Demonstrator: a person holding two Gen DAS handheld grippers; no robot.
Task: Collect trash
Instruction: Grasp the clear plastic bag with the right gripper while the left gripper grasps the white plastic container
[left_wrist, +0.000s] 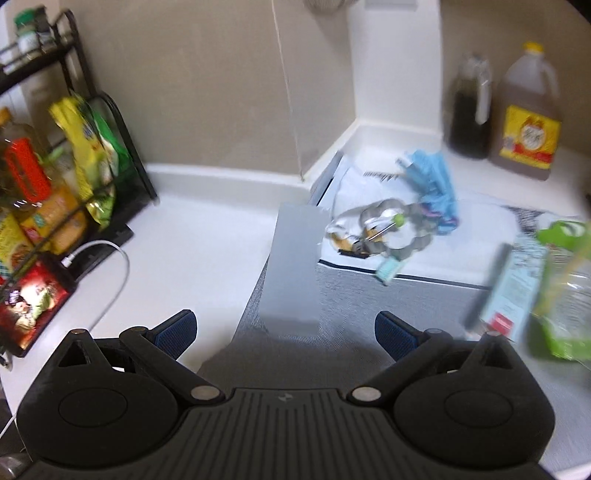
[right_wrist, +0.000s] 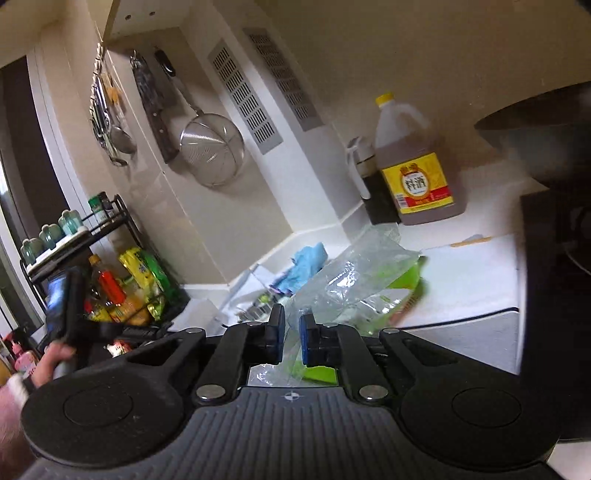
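Pinching one end of the crumpled plastic bag (right_wrist: 354, 280), our right gripper (right_wrist: 291, 338) is clenched on the film so it lifts clear of the worktop (right_wrist: 465, 273) near the back corner. Its long axis runs away from the fingers toward the green printed end. Our left gripper (left_wrist: 284, 328) hangs released over the grey mat (left_wrist: 369, 295), ready for the remaining litter pile (left_wrist: 380, 229).

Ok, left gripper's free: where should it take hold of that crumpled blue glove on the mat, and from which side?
Grip the bunched upper body of the blue glove, coming down from above with the open left gripper. It lies crumpled beside the foil wrapper, so a side approach would likely snag that.
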